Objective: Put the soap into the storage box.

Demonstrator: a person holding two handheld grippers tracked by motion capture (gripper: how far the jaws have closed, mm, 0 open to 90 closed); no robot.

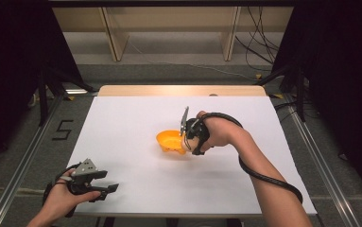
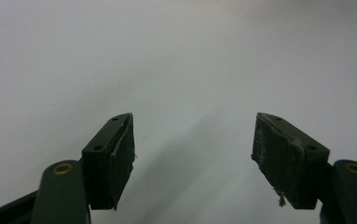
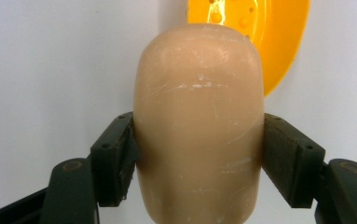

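My right gripper (image 1: pixel 188 137) is shut on a smooth tan oblong object (image 3: pixel 199 126), its pads (image 3: pixel 115 161) pressing both sides. The object hangs just at the right rim of an orange bowl (image 1: pixel 170 141) that stands in the middle of the white table (image 1: pixel 131 113). In the right gripper view the bowl (image 3: pixel 274 42) lies beyond the object's tip, partly hidden by it. My left gripper (image 1: pixel 108 181) rests near the table's front left corner, open, with nothing between its jaws (image 2: pixel 192 154) but bare white surface.
Beyond the table's far edge a wooden strip (image 1: pixel 178 90) shows, then floor with wooden frame legs (image 1: pixel 115 40) and loose cables (image 1: pixel 259 47). Dark curtains and metal rails (image 1: pixel 22 161) flank both sides.
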